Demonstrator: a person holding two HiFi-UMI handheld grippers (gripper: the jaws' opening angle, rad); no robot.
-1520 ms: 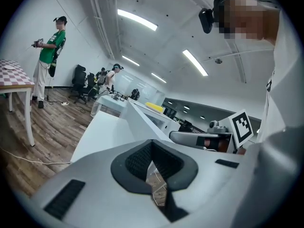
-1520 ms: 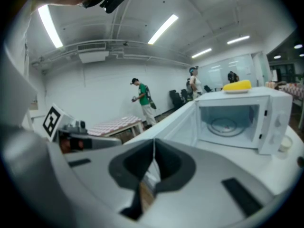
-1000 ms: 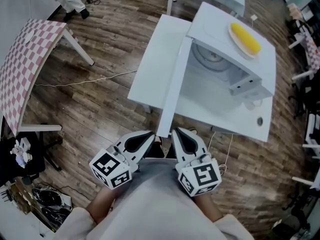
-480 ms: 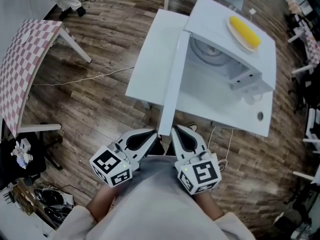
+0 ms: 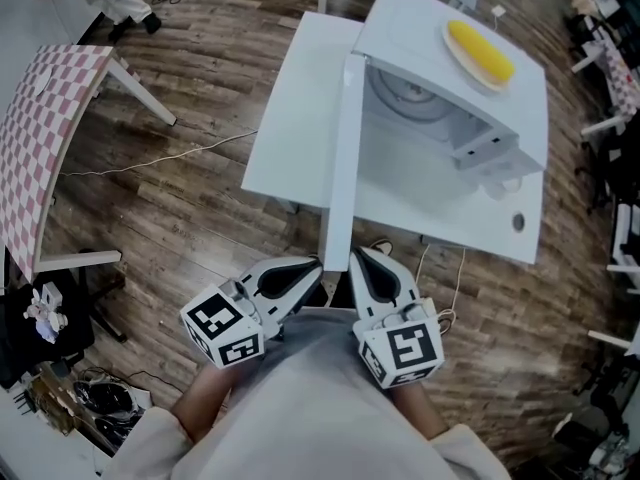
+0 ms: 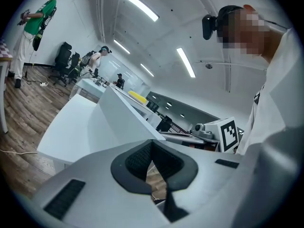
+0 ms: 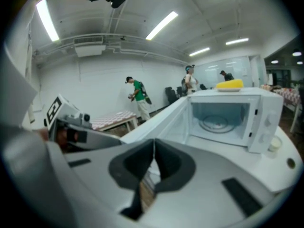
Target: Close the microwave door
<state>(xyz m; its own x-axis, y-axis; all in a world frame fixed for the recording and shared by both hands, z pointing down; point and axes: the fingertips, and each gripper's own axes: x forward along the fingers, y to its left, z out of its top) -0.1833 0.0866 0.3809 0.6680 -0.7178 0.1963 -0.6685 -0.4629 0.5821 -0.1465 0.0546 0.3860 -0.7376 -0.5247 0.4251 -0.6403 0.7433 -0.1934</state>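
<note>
Two claws sit at the near, free edge of the one microwave door (image 5: pixel 340 168): the left claw (image 5: pixel 312 268) just left of it, the right claw (image 5: pixel 356 260) just right. Each has its jaws pressed together on nothing. As a second ago, the door stands wide open. Beyond the door lie one bench (image 5: pixel 290 118), one microwave (image 5: pixel 440 158), and one corn cob (image 5: pixel 480 50) on one plate (image 5: pixel 455 53).

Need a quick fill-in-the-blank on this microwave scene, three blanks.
The door of the microwave stands ____.
The item lying atop the microwave is ____ in colour.
The left gripper and the right gripper each have jaws ____, with nothing between them.
Missing words: open; yellow; shut.
</note>
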